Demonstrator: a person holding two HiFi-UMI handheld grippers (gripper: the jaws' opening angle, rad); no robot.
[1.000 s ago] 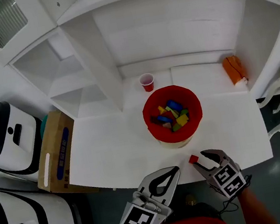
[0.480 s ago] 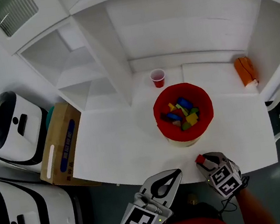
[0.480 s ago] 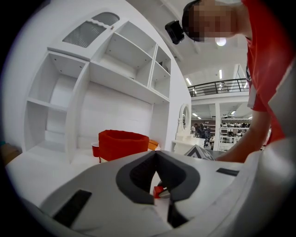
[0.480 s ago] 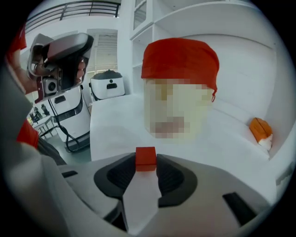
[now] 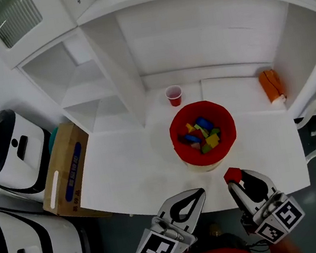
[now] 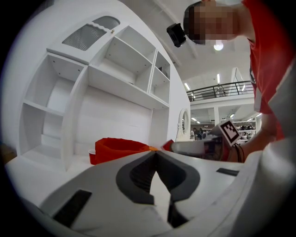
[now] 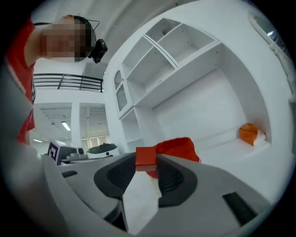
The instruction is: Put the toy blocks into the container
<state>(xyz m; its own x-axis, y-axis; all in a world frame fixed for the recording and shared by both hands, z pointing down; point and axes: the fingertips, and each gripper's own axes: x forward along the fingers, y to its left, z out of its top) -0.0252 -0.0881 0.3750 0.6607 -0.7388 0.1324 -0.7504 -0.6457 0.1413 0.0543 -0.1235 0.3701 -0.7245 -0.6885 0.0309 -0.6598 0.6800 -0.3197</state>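
The red container sits half hidden behind the red block that your right gripper, jaws just closed, clamps; your left gripper is clenched empty.

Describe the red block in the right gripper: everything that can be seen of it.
The red block is a small plain cuboid, matte red, with flat faces and crisp edges; wood or plastic, I cannot tell. It sits level between the tips of the right gripper, whose jaws have just been closing and now pinch its two sides. Nothing else touches it. It hangs in the air by the near edge of the white table, just short of the red container.
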